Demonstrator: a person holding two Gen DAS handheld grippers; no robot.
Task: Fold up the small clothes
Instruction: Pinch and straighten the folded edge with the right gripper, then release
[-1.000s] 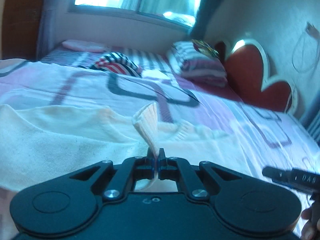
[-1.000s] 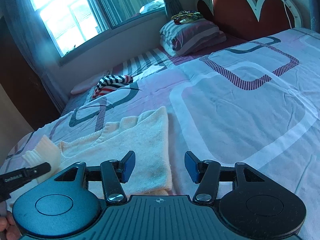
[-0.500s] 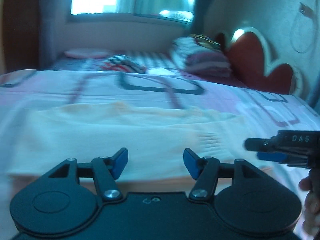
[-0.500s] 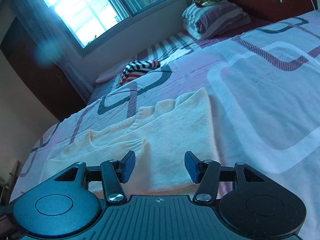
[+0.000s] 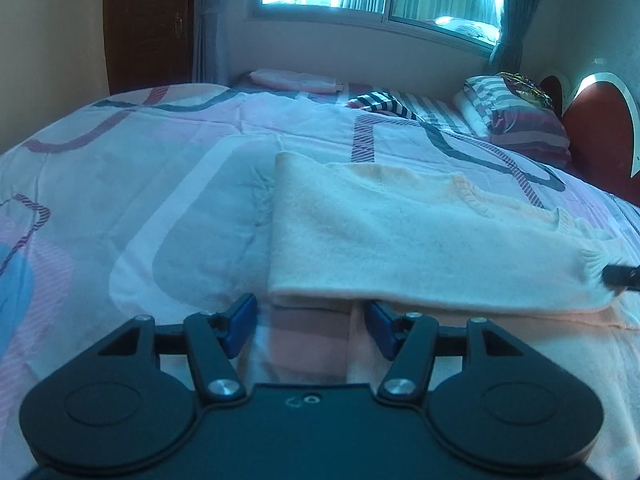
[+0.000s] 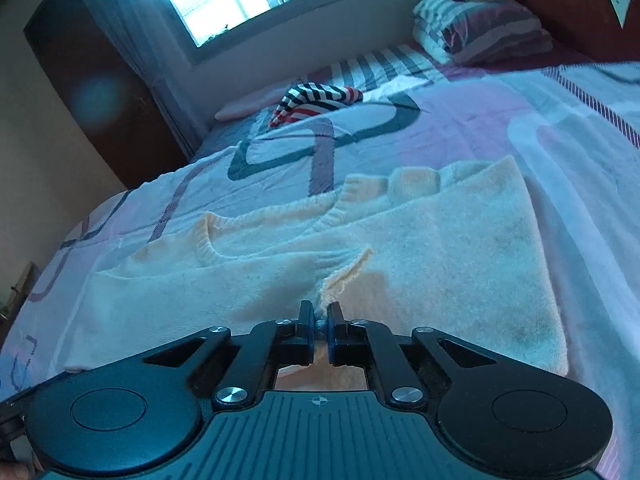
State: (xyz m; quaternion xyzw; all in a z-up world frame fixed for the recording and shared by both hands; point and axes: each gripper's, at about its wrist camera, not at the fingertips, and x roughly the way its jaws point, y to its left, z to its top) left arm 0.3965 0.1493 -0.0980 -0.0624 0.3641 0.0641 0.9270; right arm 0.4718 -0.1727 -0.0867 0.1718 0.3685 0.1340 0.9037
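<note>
Left gripper (image 5: pixel 308 330) spread wide, nothing between jaws, just beside near edge of cream sweater (image 5: pixel 420 248). Sweater lies flat on bed (image 5: pixel 160 208), part folded, long way running left to right, neck side away toward window. Soft, light, floppy knit; best grabbed at edges or cuff. Right gripper (image 6: pixel 319 330) just closed, pinching knit edge of sweater.

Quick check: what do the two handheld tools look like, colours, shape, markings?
Both match: black bodies with two round lobes, silver screws, black linkage fingers, blue pads. Left tool has a smooth top plate; right tool has a ribbed plate with a small crosshair mark. No cables or sleeves visible.
</note>
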